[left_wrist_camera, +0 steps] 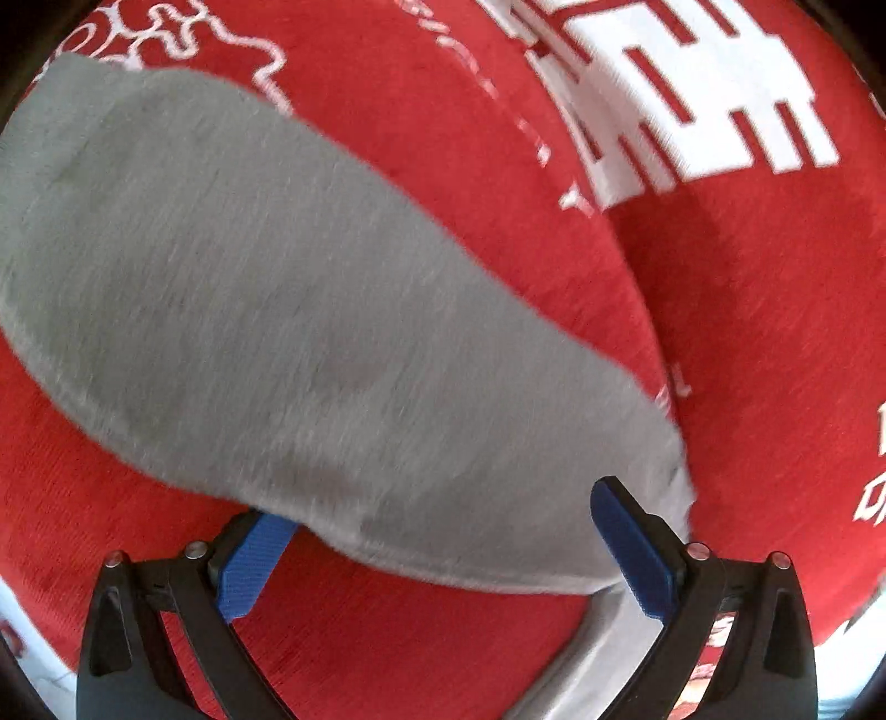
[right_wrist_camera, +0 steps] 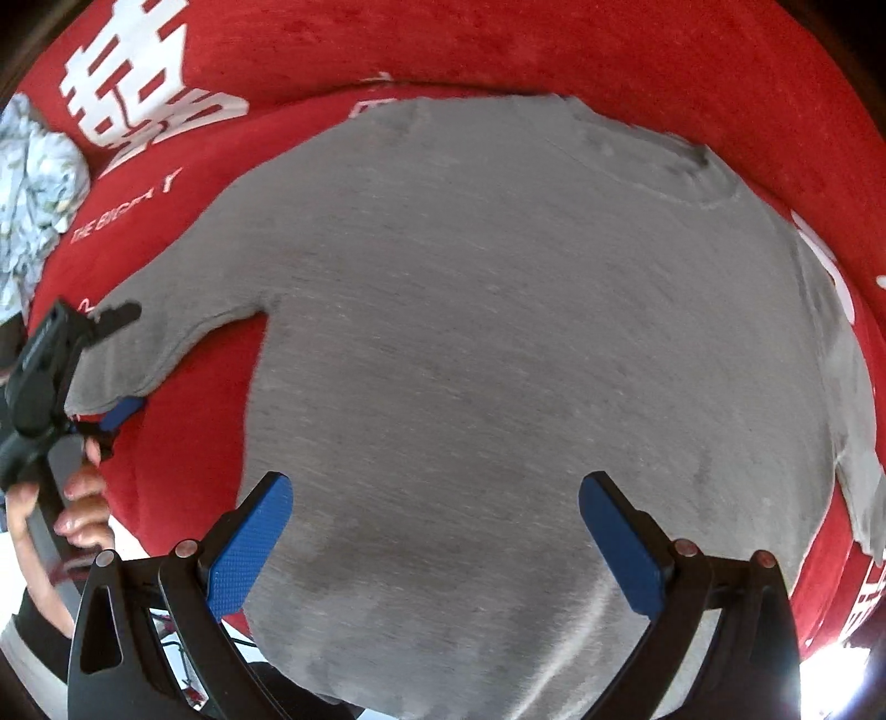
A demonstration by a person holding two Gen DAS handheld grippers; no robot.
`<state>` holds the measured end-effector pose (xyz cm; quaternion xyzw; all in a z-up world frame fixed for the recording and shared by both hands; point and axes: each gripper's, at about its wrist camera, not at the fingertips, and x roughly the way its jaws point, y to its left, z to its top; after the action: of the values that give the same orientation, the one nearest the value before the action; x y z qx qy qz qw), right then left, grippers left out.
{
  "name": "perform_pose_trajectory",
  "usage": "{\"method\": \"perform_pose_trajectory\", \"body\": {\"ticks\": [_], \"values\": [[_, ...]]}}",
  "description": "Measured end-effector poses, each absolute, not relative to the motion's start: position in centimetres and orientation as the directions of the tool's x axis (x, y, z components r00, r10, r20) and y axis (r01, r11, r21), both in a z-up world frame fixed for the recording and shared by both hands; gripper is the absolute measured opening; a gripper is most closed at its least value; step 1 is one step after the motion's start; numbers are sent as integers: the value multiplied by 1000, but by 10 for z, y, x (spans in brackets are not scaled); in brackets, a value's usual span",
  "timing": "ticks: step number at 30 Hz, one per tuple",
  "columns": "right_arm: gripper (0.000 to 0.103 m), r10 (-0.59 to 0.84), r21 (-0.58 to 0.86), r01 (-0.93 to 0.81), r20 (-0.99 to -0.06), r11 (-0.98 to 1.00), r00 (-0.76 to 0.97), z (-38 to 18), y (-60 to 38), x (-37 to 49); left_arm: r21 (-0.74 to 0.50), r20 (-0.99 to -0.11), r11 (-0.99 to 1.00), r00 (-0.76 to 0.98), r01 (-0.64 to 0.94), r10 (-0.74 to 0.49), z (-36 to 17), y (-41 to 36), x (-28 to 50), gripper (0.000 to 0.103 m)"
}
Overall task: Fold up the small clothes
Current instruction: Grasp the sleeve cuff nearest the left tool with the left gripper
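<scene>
A small grey long-sleeved top point(right_wrist_camera: 498, 332) lies flat on a red cloth, neck at the far side. In the left wrist view its left sleeve point(left_wrist_camera: 266, 310) runs from far left down between my fingers. My left gripper point(left_wrist_camera: 443, 526) is open, with the sleeve's cuff end lying between its blue pads, one pad partly under the cloth. It also shows in the right wrist view point(right_wrist_camera: 119, 360) at the sleeve end. My right gripper point(right_wrist_camera: 437, 515) is open and empty, over the top's lower body near the hem.
The red cloth point(right_wrist_camera: 554, 50) with white lettering covers the surface and rises in a fold at the back. A crumpled pale patterned garment point(right_wrist_camera: 33, 188) lies at the far left. A hand point(right_wrist_camera: 83, 498) holds the left gripper's handle.
</scene>
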<state>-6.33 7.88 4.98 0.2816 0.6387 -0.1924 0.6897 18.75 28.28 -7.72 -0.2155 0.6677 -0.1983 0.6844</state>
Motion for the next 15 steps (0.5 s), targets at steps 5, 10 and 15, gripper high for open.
{"method": "perform_pose_trajectory", "body": {"ticks": [5, 10, 15], "values": [[103, 111, 152, 619, -988, 770, 105, 46, 86, -56, -526, -848, 851, 75, 16, -525, -69, 292, 196, 52], [103, 120, 161, 626, -987, 763, 107, 46, 90, -59, -535, -840, 842, 65, 77, -539, -67, 289, 198, 9], [103, 102, 162, 647, -986, 745, 129, 52, 86, -69, -476, -836, 829, 142, 294, -530, -23, 256, 189, 9]]}}
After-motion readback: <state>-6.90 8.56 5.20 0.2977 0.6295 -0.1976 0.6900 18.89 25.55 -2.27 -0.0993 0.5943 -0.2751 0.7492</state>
